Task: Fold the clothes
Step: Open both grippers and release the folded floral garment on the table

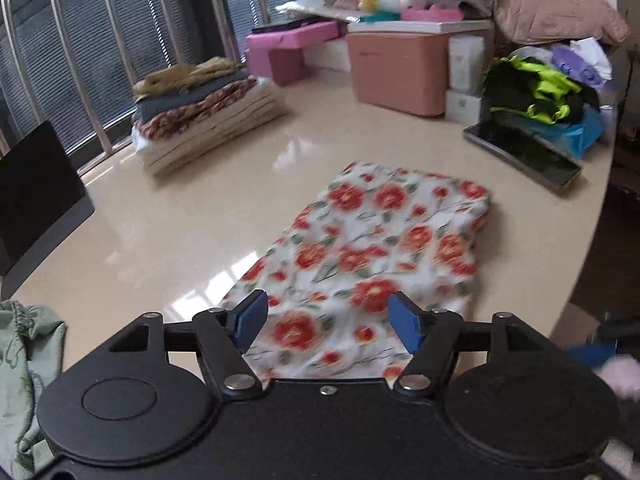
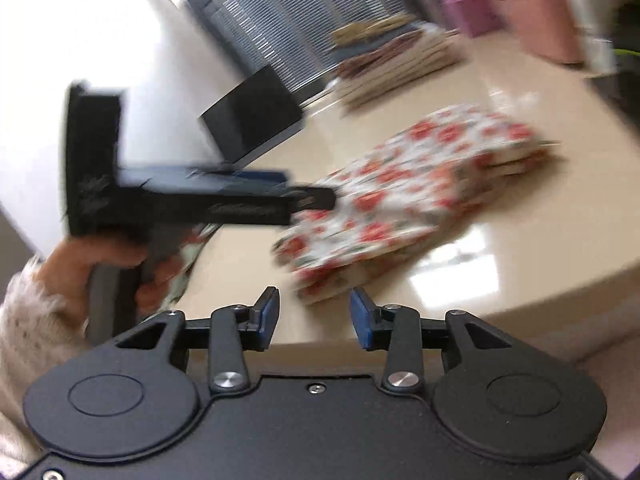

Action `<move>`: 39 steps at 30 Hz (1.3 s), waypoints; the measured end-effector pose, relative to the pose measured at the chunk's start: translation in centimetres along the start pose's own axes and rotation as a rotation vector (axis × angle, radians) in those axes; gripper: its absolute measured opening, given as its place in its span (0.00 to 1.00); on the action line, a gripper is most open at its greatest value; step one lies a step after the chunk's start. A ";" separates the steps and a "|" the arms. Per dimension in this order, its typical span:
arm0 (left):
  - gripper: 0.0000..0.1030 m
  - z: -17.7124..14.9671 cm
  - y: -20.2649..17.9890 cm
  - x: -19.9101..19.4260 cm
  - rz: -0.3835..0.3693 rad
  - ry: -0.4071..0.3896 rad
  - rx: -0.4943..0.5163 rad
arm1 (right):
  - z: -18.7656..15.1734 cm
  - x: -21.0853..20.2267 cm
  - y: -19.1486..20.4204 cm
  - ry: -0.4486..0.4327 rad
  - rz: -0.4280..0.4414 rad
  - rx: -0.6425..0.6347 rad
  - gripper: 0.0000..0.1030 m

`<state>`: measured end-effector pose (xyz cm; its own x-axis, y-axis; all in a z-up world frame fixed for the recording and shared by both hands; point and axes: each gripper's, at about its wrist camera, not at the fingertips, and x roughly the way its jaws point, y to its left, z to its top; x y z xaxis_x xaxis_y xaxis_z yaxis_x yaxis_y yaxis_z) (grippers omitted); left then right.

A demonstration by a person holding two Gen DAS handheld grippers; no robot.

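Glossy and cream-coloured, my desk (image 1: 168, 216) carries the folded floral garment (image 1: 372, 248) near its front edge, with a stack of folded clothes (image 1: 204, 116) towards the far left. My left tongs (image 1: 328, 322) hover wide open and empty over the garment's near end; my right tongs (image 2: 314, 316) gape empty just short of it.

Bright daylight from the far-left window (image 1: 100, 40), glare patches on the glossy table (image 1: 192, 216). Right wrist view badly motion-blurred, left only slightly; fisheye bending at edges.
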<state>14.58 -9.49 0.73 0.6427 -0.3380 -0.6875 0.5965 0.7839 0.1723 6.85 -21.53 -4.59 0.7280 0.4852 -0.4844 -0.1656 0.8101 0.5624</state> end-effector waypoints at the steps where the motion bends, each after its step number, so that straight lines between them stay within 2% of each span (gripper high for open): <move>1: 0.64 0.0 -0.6 0.1 -0.006 -0.002 0.012 | 0.1 -0.7 -0.8 -0.018 -0.020 0.028 0.43; 2: 0.64 -0.1 -1.3 0.3 -0.011 0.001 0.031 | 0.1 -1.4 -1.6 -0.036 -0.040 0.055 0.43; 3: 0.59 -0.2 -2.0 0.5 -0.015 0.005 0.049 | 0.2 -1.9 -2.3 -0.053 -0.061 0.081 0.43; 5: 0.39 -0.7 -3.0 1.2 -0.025 0.037 0.072 | 0.4 -2.9 -3.7 -0.088 -0.104 0.133 0.43; 6: 0.22 -1.1 -3.4 1.6 -0.037 0.068 0.072 | 0.5 -3.4 -4.4 -0.105 -0.126 0.159 0.43; 7: 0.17 -1.4 -3.6 2.1 -0.050 0.096 0.073 | 0.6 -3.9 -5.1 -0.122 -0.147 0.184 0.43; 12: 0.16 -2.9 -3.3 1.6 -0.025 0.099 0.135 | 1.0 -4.7 -6.5 -0.151 -0.194 0.212 0.43; 15: 0.16 -3.8 -2.3 1.0 -0.002 0.109 0.157 | 1.3 -4.1 -6.1 -0.145 -0.175 0.189 0.43; 20: 0.16 -5.4 0.8 -0.2 0.050 0.130 0.136 | 1.4 -2.8 -4.7 -0.121 -0.152 0.117 0.43; 23: 0.16 -6.1 2.4 -0.6 0.069 0.137 0.093 | 1.7 -1.8 -3.3 -0.107 -0.200 0.003 0.43; 25: 0.16 -6.3 2.8 -0.7 0.073 0.135 0.076 | 1.7 -0.9 -1.9 -0.079 -0.267 -0.130 0.42; 29: 0.16 -6.5 2.4 -0.9 0.093 0.126 0.106 | 1.3 1.3 0.6 -0.012 -0.342 -0.376 0.42; 30: 0.16 -6.4 2.2 -0.9 0.100 0.126 0.120 | 1.3 1.8 1.0 0.005 -0.350 -0.418 0.40; 32: 0.16 -6.4 1.9 -0.9 0.108 0.124 0.138 | 1.3 2.6 1.3 0.034 -0.363 -0.461 0.30; 34: 0.16 -6.6 1.9 -1.0 0.107 0.122 0.138 | 1.5 3.1 1.3 0.058 -0.374 -0.478 0.13; 36: 0.16 -6.7 2.2 -1.0 0.101 0.120 0.129 | 1.8 2.7 1.0 0.054 -0.368 -0.483 0.02; 39: 0.16 -6.8 2.5 -1.0 0.091 0.117 0.119 | 2.3 2.1 0.6 0.047 -0.359 -0.490 0.00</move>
<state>12.11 -3.67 -2.92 0.6404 -0.1998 -0.7416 0.5955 0.7389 0.3152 9.80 -20.81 -3.72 0.7670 0.1583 -0.6219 -0.2099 0.9777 -0.0100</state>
